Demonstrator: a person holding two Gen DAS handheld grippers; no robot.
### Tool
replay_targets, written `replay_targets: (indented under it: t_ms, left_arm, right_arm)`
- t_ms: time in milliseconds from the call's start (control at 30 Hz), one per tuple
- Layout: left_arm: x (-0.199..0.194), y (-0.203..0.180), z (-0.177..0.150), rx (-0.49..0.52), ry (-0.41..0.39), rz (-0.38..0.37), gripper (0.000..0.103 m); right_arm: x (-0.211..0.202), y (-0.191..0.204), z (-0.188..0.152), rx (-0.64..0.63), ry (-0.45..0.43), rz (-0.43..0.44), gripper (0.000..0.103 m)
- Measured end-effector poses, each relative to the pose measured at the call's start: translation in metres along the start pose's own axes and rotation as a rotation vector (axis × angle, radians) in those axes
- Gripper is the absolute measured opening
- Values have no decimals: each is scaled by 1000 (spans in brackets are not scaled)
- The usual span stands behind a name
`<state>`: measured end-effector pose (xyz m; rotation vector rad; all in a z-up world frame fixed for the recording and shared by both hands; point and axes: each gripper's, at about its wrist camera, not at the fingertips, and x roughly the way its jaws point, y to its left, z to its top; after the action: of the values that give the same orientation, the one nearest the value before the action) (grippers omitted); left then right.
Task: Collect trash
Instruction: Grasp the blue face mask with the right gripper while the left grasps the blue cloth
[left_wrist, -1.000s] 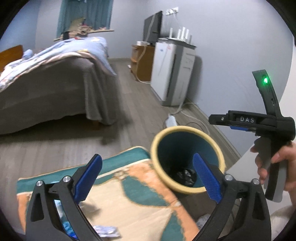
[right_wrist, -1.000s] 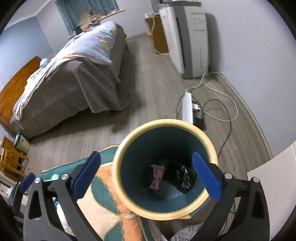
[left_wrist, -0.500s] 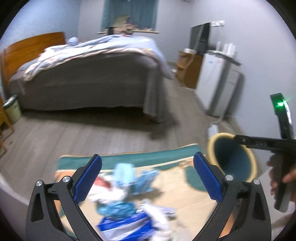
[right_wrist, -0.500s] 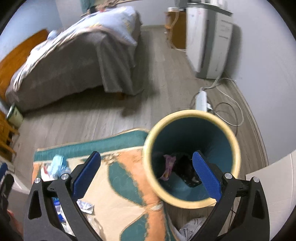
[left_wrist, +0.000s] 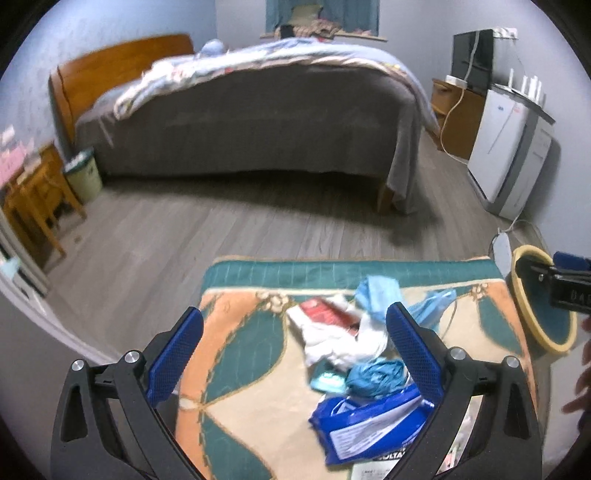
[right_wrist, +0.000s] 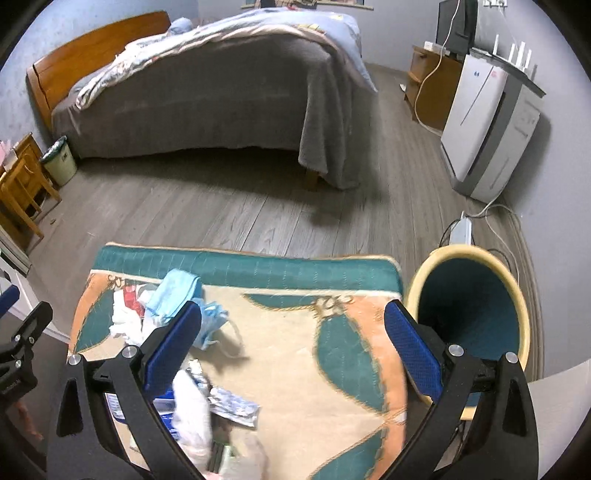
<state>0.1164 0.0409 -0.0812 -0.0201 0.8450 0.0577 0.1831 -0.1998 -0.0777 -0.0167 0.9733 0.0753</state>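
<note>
Both grippers have swung off the yellow-rimmed teal plastic bin (right_wrist: 469, 306) and now face the loose pile of wrappers and tissues (left_wrist: 354, 339) on the teal-and-orange patterned rug (right_wrist: 295, 332). Bin sits just off the rug's corner, pile near the opposite end. Left gripper (left_wrist: 295, 354) hovers over the pile, jaws spread wide, holding nothing, probably lining up a grab. Right gripper (right_wrist: 293, 343) is equally wide and empty, hanging between pile and bin.

Left gripper (left_wrist: 294, 352) jaws spread wide, empty. Right gripper (right_wrist: 293, 349) jaws spread wide, empty.
</note>
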Motion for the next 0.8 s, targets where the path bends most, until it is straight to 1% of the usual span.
replay_targets:
  t_ms: [33,100,167,233,267,333,400,433,500,533,633,700,733,767,800]
  left_arm:
    - [4,6,-1,-19,18,-5,98]
    - [9,16,-6,-51,29,4,98]
    - [9,22,-9,-59,-9,5,98]
    - [11,24,-10,-48,-11,21,98]
    - [14,22,-10,-28,14,20,98]
    - [19,21,-10,-3,41,36,98]
    - [22,20,-11,9,47,49,98]
    - [23,20,-11,9,45,34,98]
    - [28,21,-12,1,52,-3,98]
    - [30,21,-13,2,53,-2,98]
    - [36,19,-15,23,56,-34,98]
    - [43,15,-16,49,70,-18,98]
    - [45,13,-17,56,77,-21,98]
    - [48,12,-18,66,82,-20,98]
    - [51,11,-19,74,86,-15,98]
  right_arm:
    - [2,5,0,-1,6,3,97]
    - [5,11,-1,1,23,-6,97]
    - [8,17,0,1,30,22,97]
    - [11,24,-1,-23,31,8,97]
    - [14,27,-2,-38,32,-2,97]
    - [20,31,-3,-50,41,31,97]
    - [24,32,-3,-40,44,32,97]
    - [25,33,-3,-35,47,30,97]
    - [31,35,-4,-25,59,54,97]
    - [34,35,-4,-22,65,55,97]
    - [48,36,-5,-17,95,70,97]
    - [58,40,-6,-42,116,66,96]
    - [63,43,-8,-61,125,59,94]
    - [68,47,-9,-84,135,53,89]
    - [74,51,-10,-102,146,51,86]
